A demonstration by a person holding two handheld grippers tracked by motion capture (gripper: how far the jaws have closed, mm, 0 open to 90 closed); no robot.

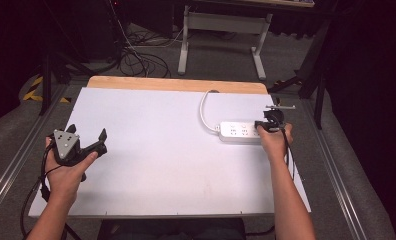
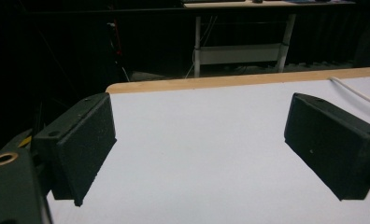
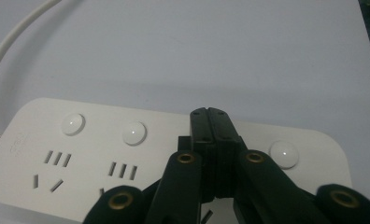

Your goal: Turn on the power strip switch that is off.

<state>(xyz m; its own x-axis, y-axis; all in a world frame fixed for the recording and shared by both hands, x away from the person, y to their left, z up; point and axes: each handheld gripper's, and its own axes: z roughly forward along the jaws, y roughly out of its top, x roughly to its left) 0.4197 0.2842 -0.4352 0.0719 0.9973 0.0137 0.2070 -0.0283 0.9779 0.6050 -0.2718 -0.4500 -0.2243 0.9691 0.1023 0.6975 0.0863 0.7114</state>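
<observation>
A white power strip (image 1: 238,131) lies on the white table top (image 1: 156,150) at the right, its white cable (image 1: 204,107) curving toward the far edge. My right gripper (image 1: 260,126) hangs over the strip's right end with its jaws shut and nothing between them. In the right gripper view the shut jaw tips (image 3: 209,114) rest over the strip (image 3: 80,154) between two round white buttons (image 3: 134,133) (image 3: 284,154); whether they touch it I cannot tell. My left gripper (image 1: 88,136) is held at the table's left side, jaws wide open and empty (image 2: 199,149).
A wooden strip (image 1: 176,84) borders the table's far edge. Beyond it stands a white desk frame (image 1: 221,35) with cables on the floor. Metal rails (image 1: 336,170) run along both sides of the table.
</observation>
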